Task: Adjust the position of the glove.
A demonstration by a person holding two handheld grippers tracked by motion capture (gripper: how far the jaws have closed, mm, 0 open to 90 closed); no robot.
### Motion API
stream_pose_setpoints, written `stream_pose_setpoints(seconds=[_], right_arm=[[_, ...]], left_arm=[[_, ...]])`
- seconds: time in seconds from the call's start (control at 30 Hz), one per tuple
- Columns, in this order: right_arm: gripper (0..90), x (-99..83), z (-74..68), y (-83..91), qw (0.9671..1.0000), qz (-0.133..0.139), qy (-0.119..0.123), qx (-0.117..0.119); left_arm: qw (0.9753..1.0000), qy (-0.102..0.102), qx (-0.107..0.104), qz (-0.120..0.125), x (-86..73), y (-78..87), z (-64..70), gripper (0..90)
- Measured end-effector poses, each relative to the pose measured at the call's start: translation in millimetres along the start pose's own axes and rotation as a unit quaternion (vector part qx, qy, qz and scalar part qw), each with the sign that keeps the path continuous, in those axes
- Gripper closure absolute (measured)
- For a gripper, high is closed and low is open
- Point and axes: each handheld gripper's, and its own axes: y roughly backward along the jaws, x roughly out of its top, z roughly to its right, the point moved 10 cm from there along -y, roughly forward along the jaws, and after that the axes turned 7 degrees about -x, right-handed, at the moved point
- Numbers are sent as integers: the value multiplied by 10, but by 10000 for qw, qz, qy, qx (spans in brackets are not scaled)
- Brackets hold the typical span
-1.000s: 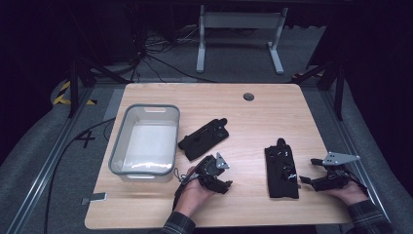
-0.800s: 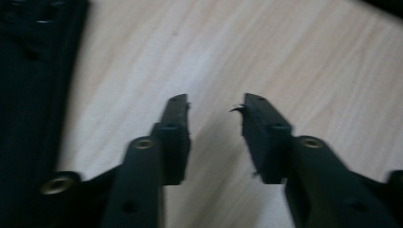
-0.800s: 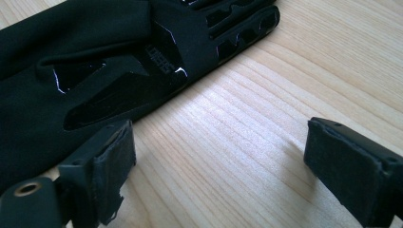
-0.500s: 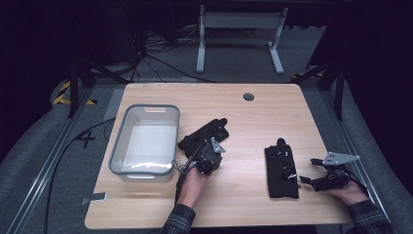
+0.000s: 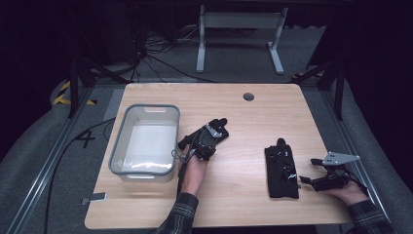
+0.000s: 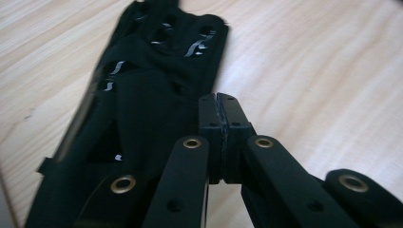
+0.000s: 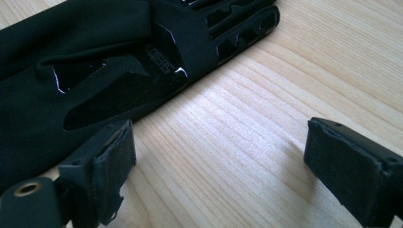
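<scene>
Up close, the left gripper [image 6: 222,102] has its two jaws pressed flat together with nothing caught between them; their tips sit at the edge of a black glove [image 6: 142,95] that lies flat on the wooden table [image 6: 323,71]. From the high view, this left gripper [image 5: 210,136] rests over that left-hand glove [image 5: 221,126], just to the right of a grey plastic bin [image 5: 145,141] that stands near the table's left side. The person's left hand [image 5: 194,170] comes up from the bottom edge in a plaid sleeve [image 5: 181,214].

Over on the other side, the right gripper [image 7: 218,156] has its jaws spread wide apart around bare wood, gripping nothing. A second black glove [image 7: 95,61], with a small printed logo on its back, lies just beyond the left jaw in that view. In the high view the right gripper [image 5: 311,179] sits near the table's right edge, just beside this second glove [image 5: 281,168], which lies flat with its fingers pointing away from the person. The two gloves lie well apart.
</scene>
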Motion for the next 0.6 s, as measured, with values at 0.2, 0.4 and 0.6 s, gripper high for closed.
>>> stream_pose_setpoints(seconds=[0.2, 0.4, 0.6], right_arm=[[105, 0, 0, 0, 10000, 0, -2, 2], [105, 1, 2, -1, 10000, 7, 7, -3], [105, 0, 0, 0, 10000, 1, 0, 1]], left_arm=[[9996, 217, 58, -164, -53, -133, -133, 897], [9990, 253, 82, -356, -109, -211, -151, 898], [9990, 221, -86, -377, -122, -202, -103, 898]])
